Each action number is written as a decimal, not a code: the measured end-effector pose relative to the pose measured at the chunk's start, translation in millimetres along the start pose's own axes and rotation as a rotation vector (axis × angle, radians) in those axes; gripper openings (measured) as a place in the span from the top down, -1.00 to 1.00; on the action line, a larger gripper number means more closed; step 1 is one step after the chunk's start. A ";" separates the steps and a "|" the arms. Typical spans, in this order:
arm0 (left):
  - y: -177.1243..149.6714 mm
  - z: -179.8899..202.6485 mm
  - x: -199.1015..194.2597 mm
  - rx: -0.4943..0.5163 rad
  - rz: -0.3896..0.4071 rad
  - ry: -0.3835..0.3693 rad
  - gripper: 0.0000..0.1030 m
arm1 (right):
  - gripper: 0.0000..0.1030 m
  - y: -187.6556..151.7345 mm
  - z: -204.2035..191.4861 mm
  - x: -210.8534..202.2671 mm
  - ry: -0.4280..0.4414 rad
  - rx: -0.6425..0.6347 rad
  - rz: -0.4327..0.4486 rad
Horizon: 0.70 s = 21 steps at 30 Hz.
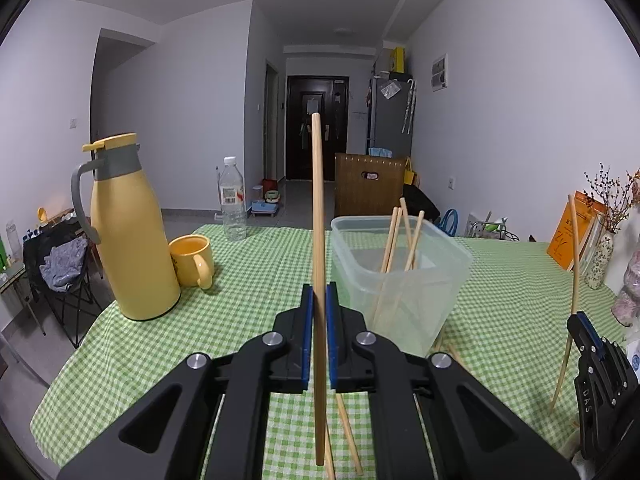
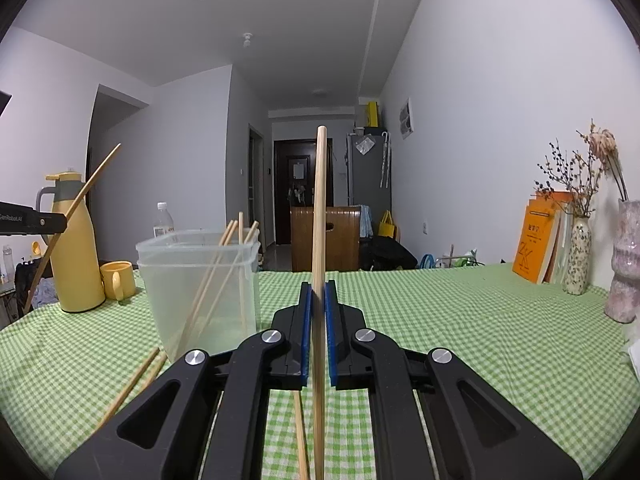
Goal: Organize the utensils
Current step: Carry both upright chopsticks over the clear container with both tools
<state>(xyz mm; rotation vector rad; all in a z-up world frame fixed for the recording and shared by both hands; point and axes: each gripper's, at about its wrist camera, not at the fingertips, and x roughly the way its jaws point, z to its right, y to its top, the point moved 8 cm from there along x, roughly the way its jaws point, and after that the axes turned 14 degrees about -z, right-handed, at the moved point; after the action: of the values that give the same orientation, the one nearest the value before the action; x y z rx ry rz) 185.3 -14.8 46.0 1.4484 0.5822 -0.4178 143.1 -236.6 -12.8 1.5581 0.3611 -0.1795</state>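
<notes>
A long pale room runs back to a dark door, and a table under a green checked cloth (image 1: pixel 248 280) fills the lower half of both views. In the left wrist view the cloth's left edge curves down past a yellow jug (image 1: pixel 130 240) and mug (image 1: pixel 192 260); the right wrist view alone shows a wide bare stretch of cloth at right, ending at orange books (image 2: pixel 538 240) and vases against the wall. A clear plastic tub (image 1: pixel 400 276) stands centre, with several chopsticks leaning inside it. Loose chopsticks (image 2: pixel 132 384) lie on the cloth just before the tub. The left gripper (image 1: pixel 319 296) is clamped on an upright chopstick (image 1: pixel 318 208). The right gripper (image 2: pixel 319 296) likewise pinches its own chopstick (image 2: pixel 320 208), seen from the side at the left view's right edge
</notes>
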 end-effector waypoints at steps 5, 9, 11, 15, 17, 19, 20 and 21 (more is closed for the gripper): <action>6.8 3.9 -5.1 -0.005 0.018 -0.010 0.93 | 0.87 13.1 -5.4 -5.2 0.012 -0.001 0.027; 14.9 6.5 -11.0 -0.006 0.039 -0.013 0.93 | 0.87 24.8 -11.4 -8.9 0.023 -0.012 0.050; 18.4 7.1 -13.4 -0.005 0.051 -0.014 0.93 | 0.87 30.8 -13.8 -10.2 0.028 -0.019 0.060; 29.7 11.6 -18.2 -0.003 0.078 -0.020 0.93 | 0.87 44.2 -18.8 -12.5 0.039 -0.027 0.086; 36.2 15.5 -20.6 0.003 0.093 -0.026 0.93 | 0.87 49.4 -19.5 -12.6 0.043 -0.028 0.094; 42.0 19.2 -23.0 0.006 0.107 -0.034 0.93 | 0.87 55.1 -21.8 -11.2 0.047 -0.032 0.101; 45.1 21.4 -23.9 0.008 0.114 -0.037 0.93 | 0.87 57.1 -23.0 -10.5 0.049 -0.033 0.105; 48.0 23.7 -24.6 0.007 0.120 -0.041 0.93 | 0.87 60.9 -24.7 -9.9 0.054 -0.035 0.112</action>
<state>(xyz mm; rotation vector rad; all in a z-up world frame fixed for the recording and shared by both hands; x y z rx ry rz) 197.2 -35.9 99.6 1.4699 0.4580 -0.3543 151.6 -212.3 48.5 1.5461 0.3170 -0.0442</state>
